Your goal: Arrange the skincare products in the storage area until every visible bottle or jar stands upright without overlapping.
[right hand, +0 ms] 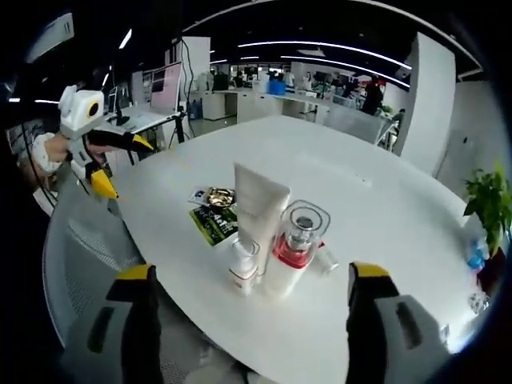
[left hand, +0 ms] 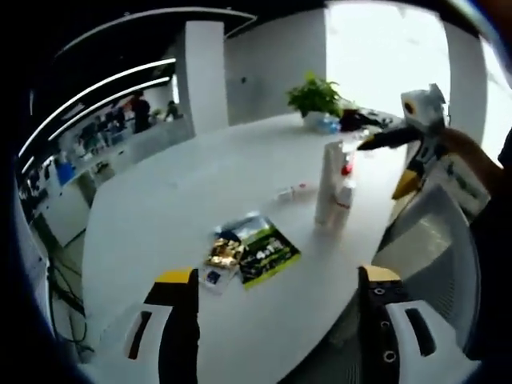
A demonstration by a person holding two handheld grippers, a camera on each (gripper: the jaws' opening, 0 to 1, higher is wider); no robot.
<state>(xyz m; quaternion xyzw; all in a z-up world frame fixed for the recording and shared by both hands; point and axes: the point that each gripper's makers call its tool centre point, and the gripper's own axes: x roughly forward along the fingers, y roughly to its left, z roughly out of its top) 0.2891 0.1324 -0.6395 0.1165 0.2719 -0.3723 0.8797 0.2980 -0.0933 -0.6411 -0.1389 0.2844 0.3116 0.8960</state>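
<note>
- Product cluster sits on the round white counter (right hand: 384, 200), near the edge closest to the right gripper view.
- Tall white squeeze tube (right hand: 258, 210) stands upright on its cap end; same tube in the left gripper view (left hand: 329, 184).
- Clear bottle with red base and clear square cap (right hand: 294, 244) is upright, just beside the tube on its right; they look touching or nearly so.
- Short white bottle with red label band (right hand: 242, 266) is upright in front of the tube, close against it. Can't tell if there's a gap.
- Small clear item (right hand: 327, 258) lies on the counter just behind the red-based bottle. Looks like a small vial or cap on its side, too small to tell.
- Flat green-and-black sachet (left hand: 265, 250) and gold foil packet (left hand: 223, 253) lie flat beside the cluster, overlapping each other at the edges. Not bottles or jars, so probably out of scope.
- Left gripper (left hand: 276, 320): fingers spread wide, holding nothing, well apart from the products.
- Right gripper (right hand: 252, 320): fingers spread wide, nothing between them, pointed at the cluster from the counter edge.
- Each gripper also shows in the other's view, held off the counter: left (right hand: 112, 164), right (left hand: 400, 160).
- Status, my read: three main products already upright, so mostly done.
- Left to do, likely: stand the small lying item up if it's a product; maybe space the three out, since they're packed tight.
- Potted green plant (left hand: 316, 96) at the far side is clear of the work.
</note>
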